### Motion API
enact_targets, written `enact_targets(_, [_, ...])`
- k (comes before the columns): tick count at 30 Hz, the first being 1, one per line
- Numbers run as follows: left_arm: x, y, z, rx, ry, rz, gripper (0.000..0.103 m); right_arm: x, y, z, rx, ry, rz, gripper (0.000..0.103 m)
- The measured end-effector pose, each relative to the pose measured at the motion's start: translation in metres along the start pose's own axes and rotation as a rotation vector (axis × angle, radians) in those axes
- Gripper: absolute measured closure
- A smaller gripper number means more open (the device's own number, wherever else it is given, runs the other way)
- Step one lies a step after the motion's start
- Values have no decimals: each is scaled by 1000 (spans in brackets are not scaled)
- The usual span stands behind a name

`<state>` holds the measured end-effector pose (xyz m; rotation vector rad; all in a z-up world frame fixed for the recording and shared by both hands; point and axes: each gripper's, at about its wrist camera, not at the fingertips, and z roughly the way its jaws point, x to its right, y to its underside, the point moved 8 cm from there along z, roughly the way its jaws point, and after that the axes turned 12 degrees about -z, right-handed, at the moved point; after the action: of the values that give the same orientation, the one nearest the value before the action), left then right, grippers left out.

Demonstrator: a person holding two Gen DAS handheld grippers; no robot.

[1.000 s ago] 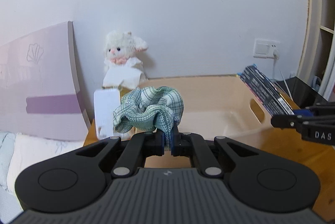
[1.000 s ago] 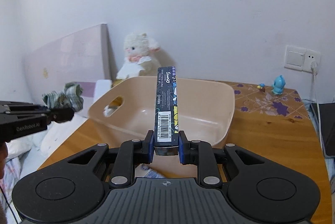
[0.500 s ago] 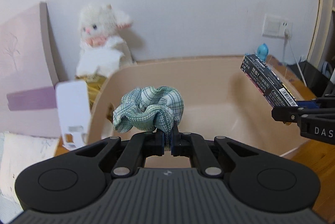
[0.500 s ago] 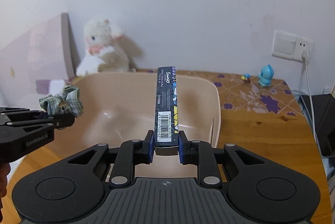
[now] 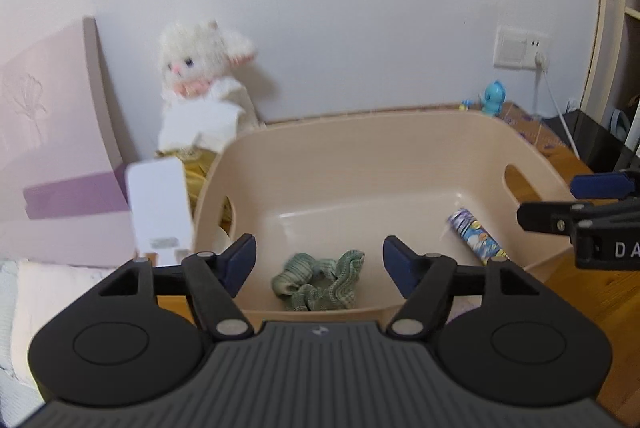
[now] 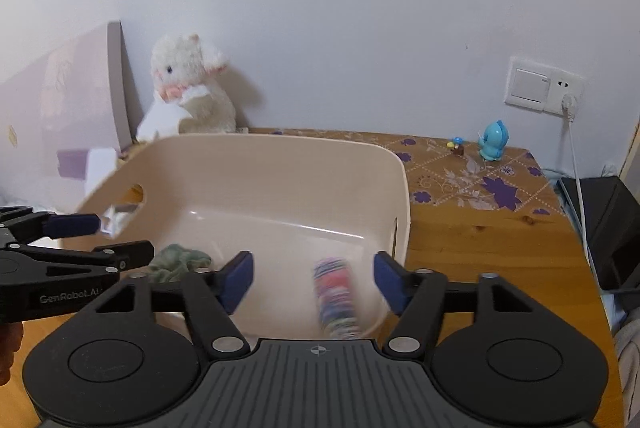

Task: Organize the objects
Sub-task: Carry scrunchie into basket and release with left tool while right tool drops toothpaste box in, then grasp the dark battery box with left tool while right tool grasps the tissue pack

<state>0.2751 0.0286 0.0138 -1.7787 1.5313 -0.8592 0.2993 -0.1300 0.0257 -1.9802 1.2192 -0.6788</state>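
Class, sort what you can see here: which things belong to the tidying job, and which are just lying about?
Job: beige tub, green scrunchie, printed box, left gripper, right gripper.
Lying about: plush lamb, blue figurine, white card, wall socket.

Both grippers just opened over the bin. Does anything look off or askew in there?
Nothing damaged or spilled. The green scrunchie lies crumpled on the floor of the beige bin, and the printed box lies slanted near the bin's right wall. In the right wrist view the box is motion-blurred, so it may not have settled.
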Motion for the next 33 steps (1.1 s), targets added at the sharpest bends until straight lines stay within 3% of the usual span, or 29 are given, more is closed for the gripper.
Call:
enact_targets(1, [-1,-1,-9,8,3,0,28,1,1,-6,7,0,3,22])
enact_targets(3, [-4,0,-21,15,5,-1,25,2,4,-19,25,13,-1,5])
enact_targets(4, [-7,1,-27,16,1,0,24,2,7,-25,33,23,-4,3])
enact_targets(13, [-41,31,-58,-17,-24,-13,22,-5,43,-52,-16,16,26,0])
enact_targets(18, [-55,56,-54,-57,-55,3,22,-15,73,-45,-84,18,32,0])
enact_targets(33, [-69,124,-22,-158,-26,19,22,-59,133,-13,-204,-16,35,0])
